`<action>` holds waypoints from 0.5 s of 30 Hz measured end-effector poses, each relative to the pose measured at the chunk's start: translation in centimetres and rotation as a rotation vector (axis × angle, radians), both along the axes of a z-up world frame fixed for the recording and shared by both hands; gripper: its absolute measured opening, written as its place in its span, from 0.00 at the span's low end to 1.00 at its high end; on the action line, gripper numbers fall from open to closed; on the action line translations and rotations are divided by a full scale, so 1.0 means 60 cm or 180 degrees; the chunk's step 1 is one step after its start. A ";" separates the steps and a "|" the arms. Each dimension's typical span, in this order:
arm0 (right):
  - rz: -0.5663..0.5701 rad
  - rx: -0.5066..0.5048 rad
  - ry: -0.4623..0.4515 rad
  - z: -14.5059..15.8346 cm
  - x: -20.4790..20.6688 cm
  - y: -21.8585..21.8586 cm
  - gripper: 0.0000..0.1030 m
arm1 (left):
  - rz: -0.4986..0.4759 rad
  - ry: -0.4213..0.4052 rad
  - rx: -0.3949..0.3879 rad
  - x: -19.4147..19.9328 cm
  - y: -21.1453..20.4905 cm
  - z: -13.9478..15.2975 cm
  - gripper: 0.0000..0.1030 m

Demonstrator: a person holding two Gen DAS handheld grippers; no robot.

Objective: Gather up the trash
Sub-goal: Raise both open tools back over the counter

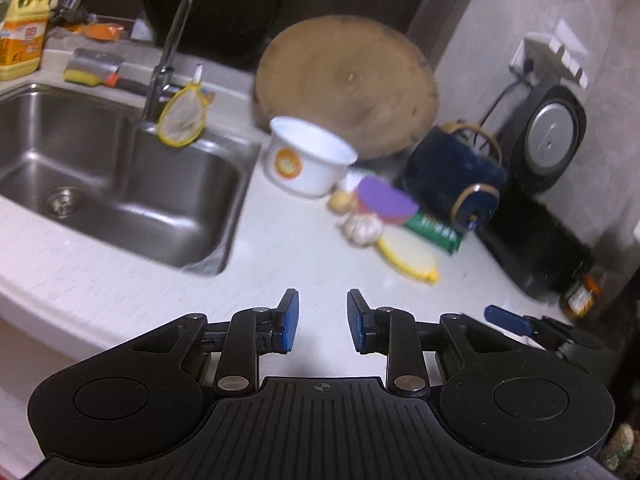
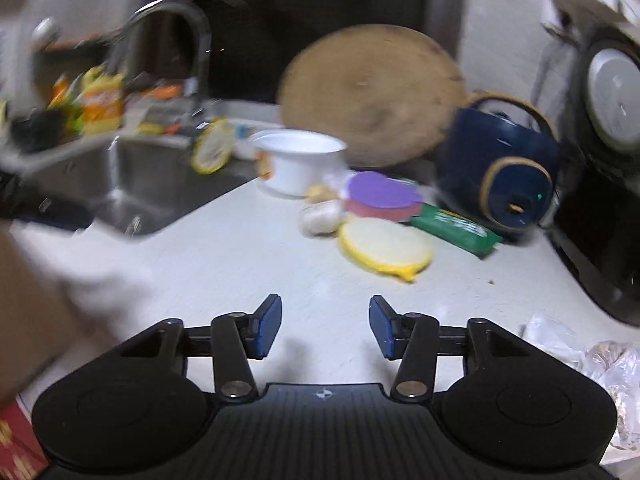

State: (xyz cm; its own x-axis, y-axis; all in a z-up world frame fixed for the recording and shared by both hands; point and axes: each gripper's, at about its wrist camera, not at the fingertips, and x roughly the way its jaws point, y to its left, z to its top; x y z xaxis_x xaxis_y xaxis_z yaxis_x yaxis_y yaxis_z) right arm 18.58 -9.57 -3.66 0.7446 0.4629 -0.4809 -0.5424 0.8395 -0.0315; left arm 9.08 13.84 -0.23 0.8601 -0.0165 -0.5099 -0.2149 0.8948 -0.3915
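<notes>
Sink point(image 1: 120, 184) and tap point(image 1: 176, 40): brushed, shiny steel. Countertop point(image 1: 280, 248): matt white, faintly grained; chopping board point(image 1: 348, 84): rough wood. Tub point(image 1: 308, 160): glossy white plastic; bag point(image 2: 600, 364): crinkled clear plastic.

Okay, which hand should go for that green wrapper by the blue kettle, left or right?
Probably right. The green wrapper lies ahead and slightly right of the open right gripper. In the left view it lies farther right of the left gripper, also open and empty.
</notes>
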 end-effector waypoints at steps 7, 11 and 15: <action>-0.0062 0.0187 0.0179 0.037 0.139 -0.001 0.62 | 0.0258 -0.0003 -0.0188 0.024 -0.011 -0.004 0.29; 0.0042 0.0191 0.0482 0.032 0.221 0.030 0.63 | 0.0302 0.0099 -0.0157 0.033 -0.015 -0.013 0.29; 0.0073 0.0232 0.0683 0.025 0.293 0.071 0.63 | 0.0426 0.0124 -0.0122 0.037 -0.011 -0.009 0.29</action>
